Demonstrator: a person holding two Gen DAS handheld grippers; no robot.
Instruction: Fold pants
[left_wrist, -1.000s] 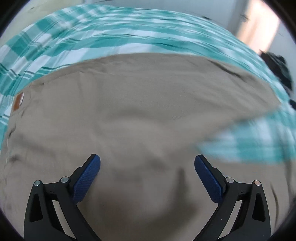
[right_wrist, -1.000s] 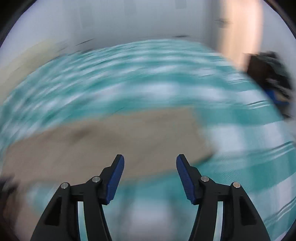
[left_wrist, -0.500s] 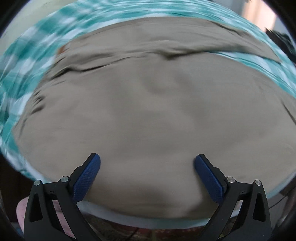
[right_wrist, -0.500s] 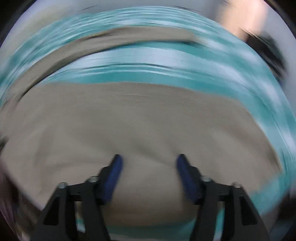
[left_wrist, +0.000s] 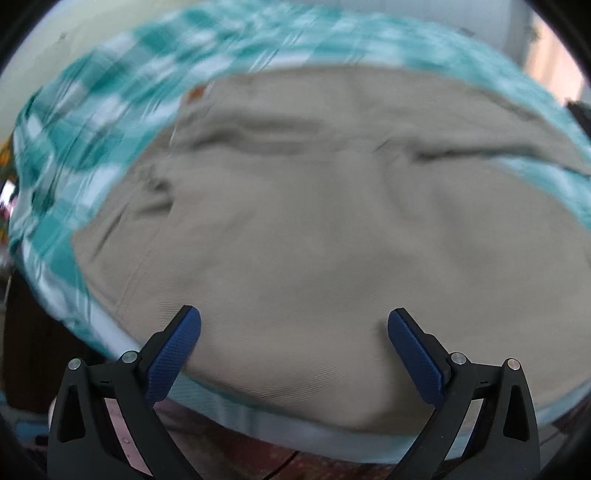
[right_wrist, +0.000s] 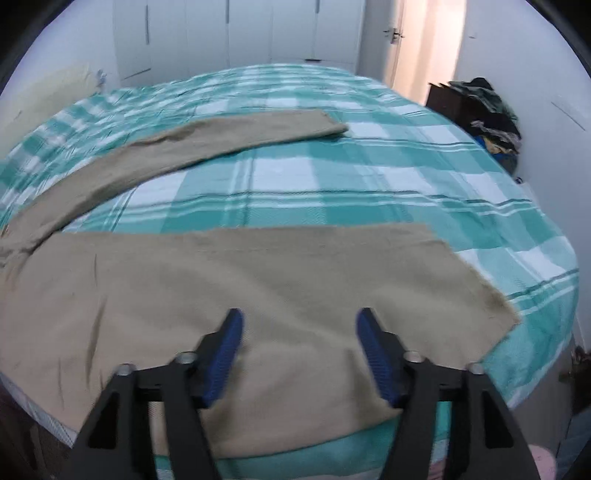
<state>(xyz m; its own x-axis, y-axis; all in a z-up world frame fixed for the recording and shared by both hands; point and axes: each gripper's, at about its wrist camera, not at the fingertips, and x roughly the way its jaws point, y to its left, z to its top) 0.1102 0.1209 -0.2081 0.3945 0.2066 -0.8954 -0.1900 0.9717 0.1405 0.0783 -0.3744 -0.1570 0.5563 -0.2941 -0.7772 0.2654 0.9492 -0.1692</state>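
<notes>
Tan pants (right_wrist: 229, 280) lie spread on a bed with a teal and white checked cover (right_wrist: 332, 177). In the right wrist view the near leg runs across the front, its hem at the right, and the far leg (right_wrist: 221, 136) angles toward the back. My right gripper (right_wrist: 298, 328) is open and empty over the near leg's front edge. In the left wrist view the pants' upper part (left_wrist: 314, 229) fills the frame, with an orange label (left_wrist: 195, 92) at the far waist. My left gripper (left_wrist: 293, 325) is open and empty above the near edge.
The bed's front edge (left_wrist: 295, 435) runs just under both grippers. A dark stand with a pile of clothes (right_wrist: 484, 110) sits at the right against the wall. White wardrobe doors (right_wrist: 236, 33) stand behind the bed.
Both grippers pulled back toward the near edge of the bed, so the bed's front edge now shows. Both stayed open. The right view has steadied from heavy blur.
</notes>
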